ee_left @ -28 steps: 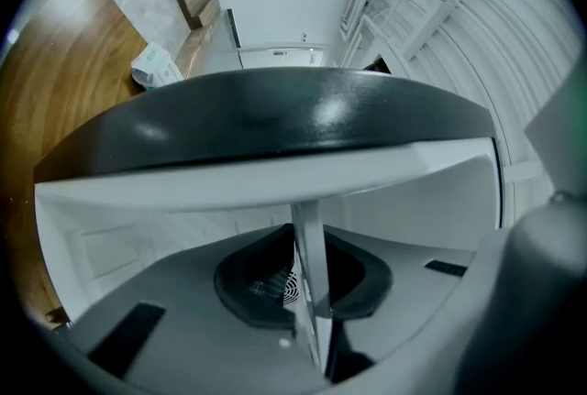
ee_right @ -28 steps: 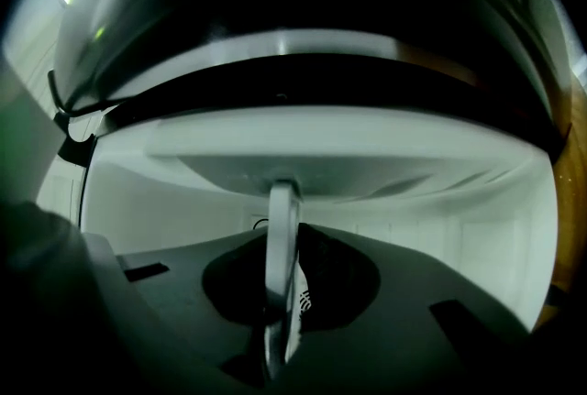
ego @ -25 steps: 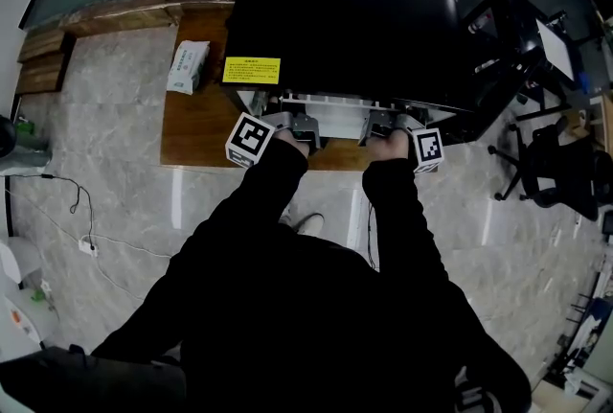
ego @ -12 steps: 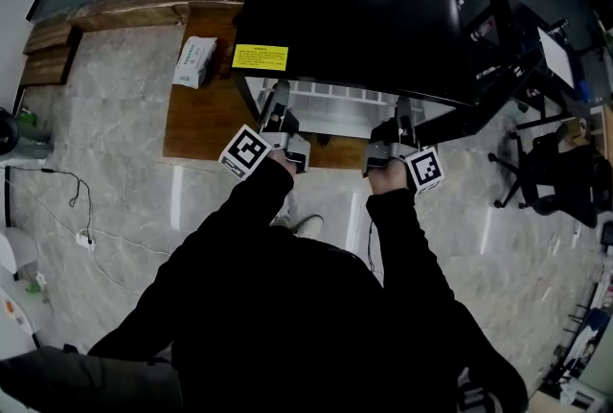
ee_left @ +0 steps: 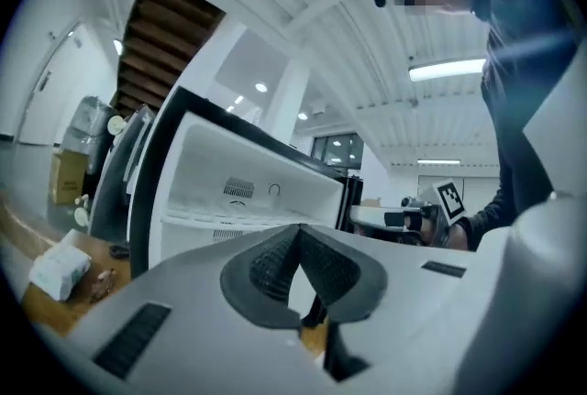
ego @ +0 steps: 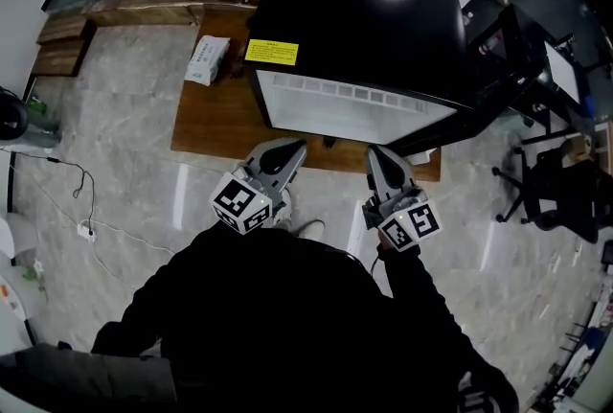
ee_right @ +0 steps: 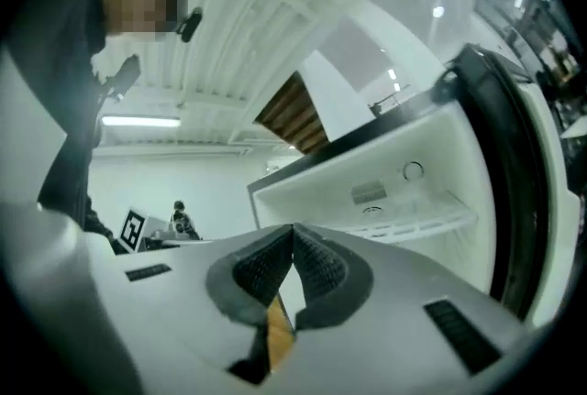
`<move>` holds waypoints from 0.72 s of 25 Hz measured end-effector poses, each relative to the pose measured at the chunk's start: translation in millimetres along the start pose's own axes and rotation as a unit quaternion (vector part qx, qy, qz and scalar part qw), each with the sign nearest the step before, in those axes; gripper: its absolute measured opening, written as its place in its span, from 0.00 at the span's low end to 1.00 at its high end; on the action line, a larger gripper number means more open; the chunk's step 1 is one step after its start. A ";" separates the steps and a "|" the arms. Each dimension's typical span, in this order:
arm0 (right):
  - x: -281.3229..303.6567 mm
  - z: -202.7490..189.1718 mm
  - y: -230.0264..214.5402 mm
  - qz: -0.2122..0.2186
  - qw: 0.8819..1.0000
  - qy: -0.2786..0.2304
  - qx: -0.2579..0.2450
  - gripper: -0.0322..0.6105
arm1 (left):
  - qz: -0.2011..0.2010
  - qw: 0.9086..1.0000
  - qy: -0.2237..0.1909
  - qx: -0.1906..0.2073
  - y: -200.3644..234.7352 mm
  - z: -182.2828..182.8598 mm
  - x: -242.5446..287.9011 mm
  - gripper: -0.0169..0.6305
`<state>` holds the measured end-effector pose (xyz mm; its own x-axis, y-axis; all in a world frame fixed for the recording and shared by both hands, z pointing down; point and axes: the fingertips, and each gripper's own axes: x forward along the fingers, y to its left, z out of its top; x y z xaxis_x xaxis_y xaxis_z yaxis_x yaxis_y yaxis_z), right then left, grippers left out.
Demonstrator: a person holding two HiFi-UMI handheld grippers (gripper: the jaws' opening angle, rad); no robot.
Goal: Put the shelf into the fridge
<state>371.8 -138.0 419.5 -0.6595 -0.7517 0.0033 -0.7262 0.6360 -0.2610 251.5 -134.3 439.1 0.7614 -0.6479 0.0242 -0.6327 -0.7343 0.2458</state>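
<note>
Shelf lying inside open fridge, front edge at the mouth, left gripper and right gripper just clenched on nothing, apart from fridge, over wooden platform.

A small black fridge with a white interior is seen from above at twelve o'clock in the head view. A yellow label is fixed at its front left corner, and its front is opened toward six o'clock. A white shelf with a slotted front edge is seated level inside, spanning the cavity from wall to wall.
</note>
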 end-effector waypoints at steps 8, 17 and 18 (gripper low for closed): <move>5.5 5.7 40.8 0.055 0.996 0.019 -0.064 0.06 | -0.010 0.999 0.001 0.040 -20.4 19.7 -10.6 0.04; 9.0 6.6 42.0 0.055 0.996 0.018 -0.061 0.06 | -0.015 0.999 0.000 0.045 -20.4 23.8 -0.9 0.04; 9.8 6.5 41.7 0.054 0.997 0.019 -0.061 0.06 | -0.017 0.999 0.000 0.045 -21.2 23.7 0.5 0.04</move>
<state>336.3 -120.0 402.3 -0.7401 -0.6722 0.0183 -0.6674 0.7310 -0.1424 261.9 -123.8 410.9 0.7823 -0.6227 0.0180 -0.6171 -0.7706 0.1592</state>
